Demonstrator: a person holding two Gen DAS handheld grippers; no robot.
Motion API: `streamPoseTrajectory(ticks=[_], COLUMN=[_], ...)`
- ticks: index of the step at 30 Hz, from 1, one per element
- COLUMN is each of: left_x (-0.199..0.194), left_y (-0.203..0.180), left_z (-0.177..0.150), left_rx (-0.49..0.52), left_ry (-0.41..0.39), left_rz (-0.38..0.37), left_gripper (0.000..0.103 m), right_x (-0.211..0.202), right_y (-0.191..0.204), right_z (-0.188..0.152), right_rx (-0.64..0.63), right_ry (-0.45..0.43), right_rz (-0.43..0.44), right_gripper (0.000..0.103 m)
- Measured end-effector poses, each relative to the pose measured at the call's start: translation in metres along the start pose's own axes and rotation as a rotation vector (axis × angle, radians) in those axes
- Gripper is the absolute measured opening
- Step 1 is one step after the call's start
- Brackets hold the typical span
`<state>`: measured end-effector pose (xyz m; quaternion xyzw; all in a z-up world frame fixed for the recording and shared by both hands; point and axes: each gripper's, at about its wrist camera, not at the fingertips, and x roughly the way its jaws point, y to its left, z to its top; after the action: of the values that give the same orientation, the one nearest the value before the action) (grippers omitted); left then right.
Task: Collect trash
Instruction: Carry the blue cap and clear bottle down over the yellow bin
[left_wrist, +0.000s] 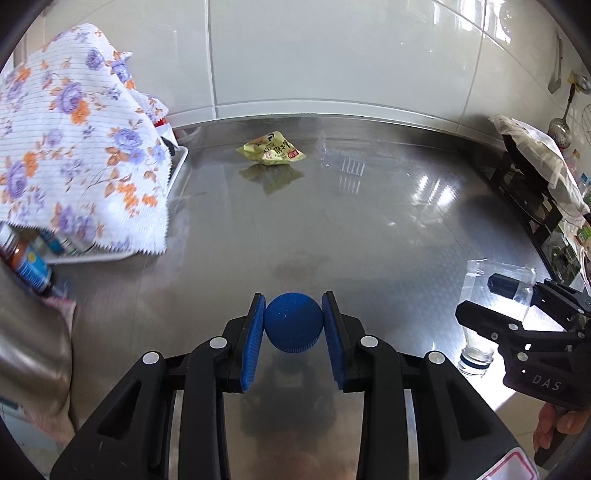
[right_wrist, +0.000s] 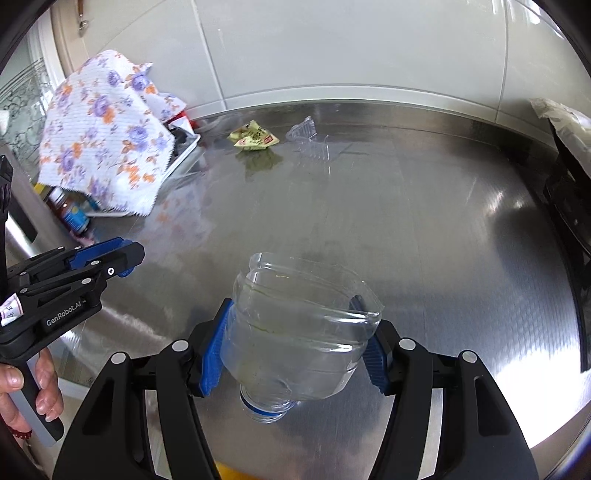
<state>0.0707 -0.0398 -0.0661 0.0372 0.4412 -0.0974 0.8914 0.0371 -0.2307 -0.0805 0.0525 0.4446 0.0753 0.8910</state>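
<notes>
Both jaws are clamped on trash. Left gripper (left_wrist: 293, 325) has its blue pads (left_wrist: 254, 341) pressed on either side of a blue cap (left_wrist: 293, 322), held above the counter (left_wrist: 369, 240). Right gripper (right_wrist: 295, 343) grips a clear bottle (right_wrist: 295, 332) across its body, neck pointing down, with a blue ring at the neck; the upper end is cut open and ragged (some yellowish residue inside).

From the left wrist view, the right gripper (left_wrist: 517, 314) sits at the right edge of frame with the bottle (left_wrist: 491, 295) between its fingers, fingertips of a hand (left_wrist: 557, 428) below it. From the right wrist view, the left gripper (right_wrist: 122, 258) is at the left edge, a hand (right_wrist: 26, 387) wrapped round its handle.

Still lying on the steel counter near the back edge: a crumpled yellow wrapper (left_wrist: 271, 149), and just right of it a clear plastic scrap (left_wrist: 341, 160). Both are apart from either gripper.

Left back corner: a white tray (left_wrist: 177, 173) draped with a floral cloth (left_wrist: 77, 147), small bottles (left_wrist: 27, 258) poking out under the cloth's front edge. Right edge: a black appliance (left_wrist: 535, 192) with a pale cloth (left_wrist: 535, 147) on top. White tiled wall (left_wrist: 332, 55) runs behind.
</notes>
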Motion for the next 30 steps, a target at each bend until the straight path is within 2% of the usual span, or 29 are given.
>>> streamPoseTrajectory(ticks=[11,19,25,30], left_x=[-0.045,-0.091,-0.107,-0.098], left_y=[-0.013,-0.020,-0.031,-0.037], left_z=[-0.047,-0.106,-0.159,-0.201], left_rx=[0.059,0.105,0.135,0.148], left_ry=[-0.005,-0.004,0.042,0.121], left_rz=[-0.023,-0.056,-0.083,-0.107], left_gripper=[0.031,0.031,0.031,0.032], right_x=[-0.042,-0.084,-0.106,-0.104], right_y=[0.011,0.033,0.047,0.054], right_z=[-0.057,-0.110,-0.157,-0.192], right_rx=[0.028,0.026,0.018,-0.009], right_ry=[-0.013,-0.011,0.016,0.075], right_rz=[0.004,-0.013,-0.011,0.014], right_gripper=[0.064,0.064,0.064,0.064])
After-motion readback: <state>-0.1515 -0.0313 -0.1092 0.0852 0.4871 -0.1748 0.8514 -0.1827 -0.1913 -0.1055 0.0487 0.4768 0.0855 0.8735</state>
